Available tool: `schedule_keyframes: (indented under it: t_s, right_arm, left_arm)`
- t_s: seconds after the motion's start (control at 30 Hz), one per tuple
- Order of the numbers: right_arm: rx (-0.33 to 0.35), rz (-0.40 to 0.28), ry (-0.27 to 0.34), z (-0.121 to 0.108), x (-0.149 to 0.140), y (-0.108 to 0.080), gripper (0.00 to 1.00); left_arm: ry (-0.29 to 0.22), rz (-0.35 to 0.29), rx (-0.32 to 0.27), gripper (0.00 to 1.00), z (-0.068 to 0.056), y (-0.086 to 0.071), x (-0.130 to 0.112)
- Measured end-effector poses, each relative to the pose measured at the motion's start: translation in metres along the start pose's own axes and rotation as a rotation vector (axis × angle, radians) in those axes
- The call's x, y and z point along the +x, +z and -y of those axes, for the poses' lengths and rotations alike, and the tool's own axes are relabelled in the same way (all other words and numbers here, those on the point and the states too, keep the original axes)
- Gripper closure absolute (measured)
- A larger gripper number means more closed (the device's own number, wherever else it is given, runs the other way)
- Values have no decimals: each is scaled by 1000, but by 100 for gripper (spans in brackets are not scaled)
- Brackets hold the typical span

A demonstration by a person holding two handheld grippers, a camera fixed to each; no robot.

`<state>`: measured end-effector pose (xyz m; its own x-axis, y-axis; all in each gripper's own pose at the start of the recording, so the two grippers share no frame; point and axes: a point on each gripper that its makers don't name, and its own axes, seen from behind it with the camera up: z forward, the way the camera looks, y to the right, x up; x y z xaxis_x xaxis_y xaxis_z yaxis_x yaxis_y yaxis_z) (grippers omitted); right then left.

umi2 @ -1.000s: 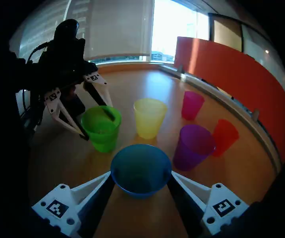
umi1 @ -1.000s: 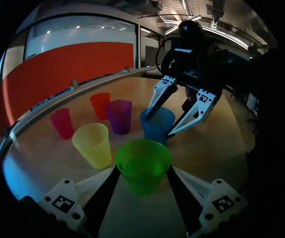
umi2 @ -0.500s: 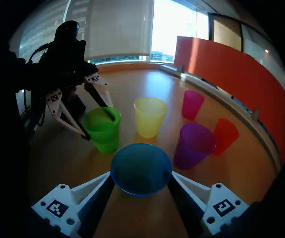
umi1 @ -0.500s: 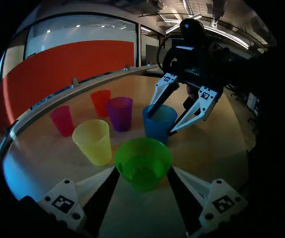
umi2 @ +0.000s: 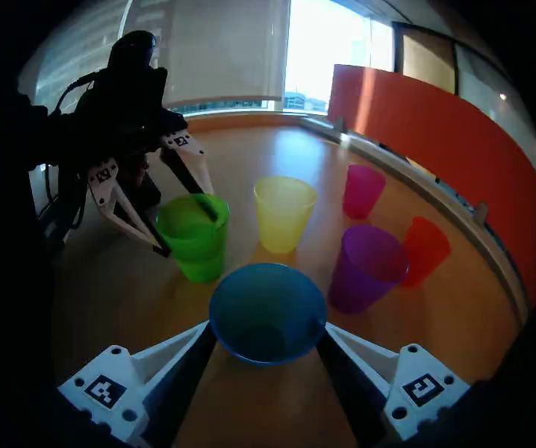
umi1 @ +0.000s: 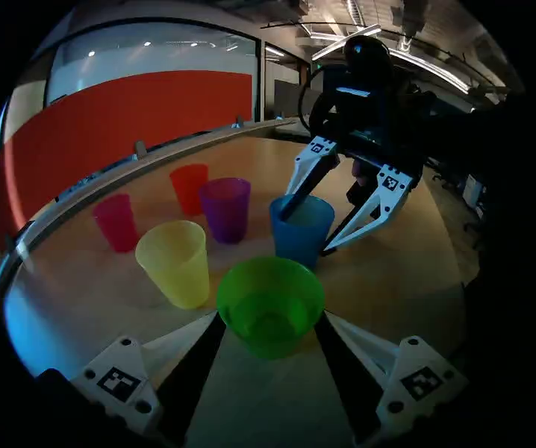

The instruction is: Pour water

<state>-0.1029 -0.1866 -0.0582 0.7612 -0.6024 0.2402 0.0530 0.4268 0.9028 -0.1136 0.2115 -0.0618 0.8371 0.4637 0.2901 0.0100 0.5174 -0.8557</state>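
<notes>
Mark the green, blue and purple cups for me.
green cup [umi1: 270, 308]: left gripper view, inside of the cup.
blue cup [umi2: 268, 313]: right gripper view, inside of the cup.
purple cup [umi1: 225, 216]: left gripper view, outer side wall.

cups 6: green cup [umi1: 269, 302] 1, blue cup [umi1: 301, 230] 1, yellow cup [umi1: 175, 261] 1, purple cup [umi1: 225, 209] 1, pink cup [umi1: 115, 222] 1, orange cup [umi1: 189, 187] 1 | grippers 2: left gripper [umi1: 269, 319] 1, right gripper [umi2: 266, 328] 1, two fingers [umi1: 167, 345] each | worktop [umi1: 387, 276] 1 | orange wall panel [umi1: 119, 112] 1
</notes>
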Motion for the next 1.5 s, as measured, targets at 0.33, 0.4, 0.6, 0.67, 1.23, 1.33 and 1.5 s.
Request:
schedule_keyframes:
  t_s: [0.33, 0.4, 0.6, 0.67, 1.23, 1.33, 1.5]
  right_arm:
    - [-12, 4, 7, 1, -6, -5, 6]
    - [-16, 3, 12, 1, -8, -6, 6]
    - [-20, 3, 24, 4, -13, -10, 6]
    - [-27, 2, 23, 3, -14, -12, 6]
    - [-55, -1, 35, 3, -21, -30, 6]
    - [-59, -1, 34, 4, -22, -33, 6]
    - [-70, -4, 36, 4, -24, -38, 6]
  left_arm:
    - [-17, 17, 10, 15, 3, -2, -8]
    - [-19, 20, 13, 15, 4, -3, -10]
    - [-22, 29, 24, 16, 5, -7, -15]
    - [-22, 33, 30, 15, 6, -9, -17]
    - [-7, 66, 76, 15, 14, -31, -30]
    - [-3, 71, 85, 15, 15, -36, -31]
    - [7, 75, 96, 15, 16, -43, -32]
